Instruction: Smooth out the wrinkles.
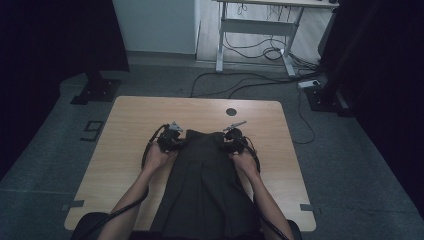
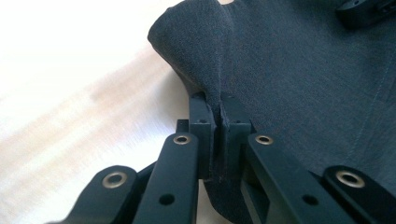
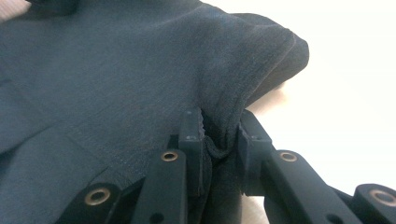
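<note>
Now both clamped: left tool (image 1: 170, 136) pinching dark skirt (image 1: 205, 190) at far left corner, right tool (image 1: 233, 137) pinching far right corner; skirt flat on counter (image 1: 130, 130), hem toward person.

We see a dark grey garment (image 1: 205, 185), plain, with faint lighter stitch lines running down it and no print. It lies on a table (image 1: 135, 125) of pale wood with a fine light-brown grain and one round black spot (image 1: 230, 112) near the far edge. Our left gripper (image 1: 176, 136) and right gripper (image 1: 231, 137) are black, each with a small light grey plate on top; brass-coloured rings mark the jaw joints. The floor (image 1: 350, 165) around is grey carpet with black cables (image 1: 240, 82) across it.
</note>
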Available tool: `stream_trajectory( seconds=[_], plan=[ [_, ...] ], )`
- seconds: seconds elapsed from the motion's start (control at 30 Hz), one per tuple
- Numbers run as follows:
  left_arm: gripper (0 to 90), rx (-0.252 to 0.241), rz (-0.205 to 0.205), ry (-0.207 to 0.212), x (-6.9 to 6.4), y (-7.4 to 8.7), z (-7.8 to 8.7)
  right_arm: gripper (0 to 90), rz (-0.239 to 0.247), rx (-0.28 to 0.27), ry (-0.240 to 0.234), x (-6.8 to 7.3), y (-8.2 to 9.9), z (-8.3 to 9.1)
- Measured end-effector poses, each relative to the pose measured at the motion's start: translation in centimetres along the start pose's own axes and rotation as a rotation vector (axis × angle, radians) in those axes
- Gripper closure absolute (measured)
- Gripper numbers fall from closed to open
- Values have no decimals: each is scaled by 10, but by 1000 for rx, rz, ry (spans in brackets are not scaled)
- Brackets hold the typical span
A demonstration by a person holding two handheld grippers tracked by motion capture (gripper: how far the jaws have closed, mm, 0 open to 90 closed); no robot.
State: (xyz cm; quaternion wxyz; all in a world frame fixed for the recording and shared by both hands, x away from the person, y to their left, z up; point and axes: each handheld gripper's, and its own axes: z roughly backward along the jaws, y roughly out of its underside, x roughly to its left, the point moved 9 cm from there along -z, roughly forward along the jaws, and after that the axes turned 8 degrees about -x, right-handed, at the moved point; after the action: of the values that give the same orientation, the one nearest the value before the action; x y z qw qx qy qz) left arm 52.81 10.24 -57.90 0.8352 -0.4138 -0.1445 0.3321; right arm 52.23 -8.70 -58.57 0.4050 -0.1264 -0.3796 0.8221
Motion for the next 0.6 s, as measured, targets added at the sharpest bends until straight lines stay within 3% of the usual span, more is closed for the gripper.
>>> stream_trajectory(
  seconds=[0.33,0.47,0.5,0.53,0.6],
  plan=[
    [854,-122,-28,-69,22,-63,21,755,9,-111,29,-18,-55,18],
    [854,-214,-54,-94,25,-100,48,757,50,-188,55,-18,-89,40],
    [854,-248,-65,-98,24,-110,58,757,73,-253,75,-15,-108,60],
    [854,-270,-81,-102,22,-116,66,757,73,-253,75,-15,-108,60],
    [854,-310,-147,-126,14,-125,84,757,111,-311,88,-7,-120,79]
  ],
)
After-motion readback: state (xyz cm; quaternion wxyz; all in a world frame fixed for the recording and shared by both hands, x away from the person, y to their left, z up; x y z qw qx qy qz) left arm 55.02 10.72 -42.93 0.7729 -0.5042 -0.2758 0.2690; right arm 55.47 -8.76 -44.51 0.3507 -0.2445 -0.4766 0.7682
